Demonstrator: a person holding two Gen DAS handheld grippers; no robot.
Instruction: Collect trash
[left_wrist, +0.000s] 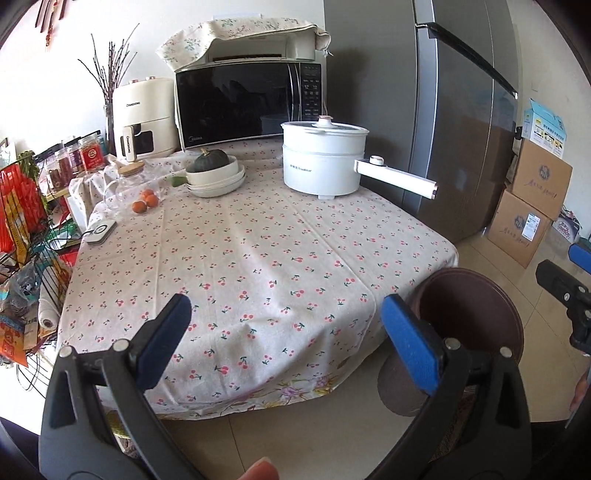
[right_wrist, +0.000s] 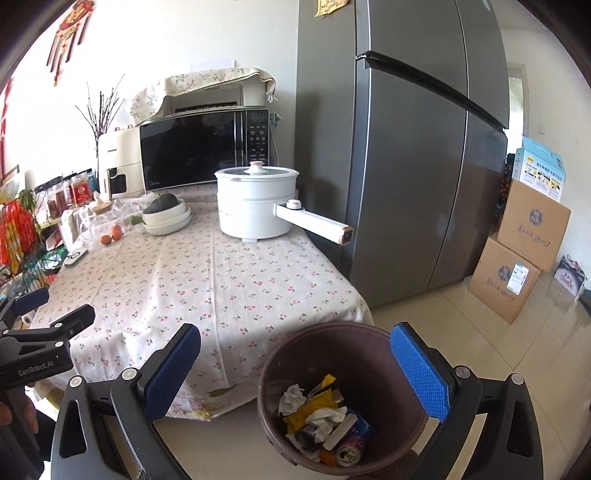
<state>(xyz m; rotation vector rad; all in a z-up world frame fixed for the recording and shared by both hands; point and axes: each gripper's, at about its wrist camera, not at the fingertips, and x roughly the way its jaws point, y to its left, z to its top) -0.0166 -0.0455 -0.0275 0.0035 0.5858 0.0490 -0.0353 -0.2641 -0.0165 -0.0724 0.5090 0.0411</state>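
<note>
A brown round trash bin (right_wrist: 280, 373) stands on the floor by the table's near corner. It holds crumpled white paper (right_wrist: 291, 400), yellow wrappers, a flat white piece and a drink can (right_wrist: 347, 453). My right gripper (right_wrist: 295, 362) hovers above the bin, open, nothing between its blue pads. In the left wrist view only the bin's rim (left_wrist: 476, 306) shows, behind the right finger. My left gripper (left_wrist: 284, 325) is open and empty over the table's near edge. The right gripper's black body (left_wrist: 565, 291) shows at the right border, and the left gripper (right_wrist: 55, 314) at the left of the right wrist view.
The table (left_wrist: 258, 266) wears a cherry-print cloth. At its back stand a white electric pot (left_wrist: 321, 162) with a long handle, stacked bowls with a squash (left_wrist: 216, 171), oranges, a glass jar, a microwave (left_wrist: 251, 103). A grey fridge (right_wrist: 406, 166) and cardboard boxes (right_wrist: 517, 251) stand right, a wire rack (left_wrist: 26, 236) left.
</note>
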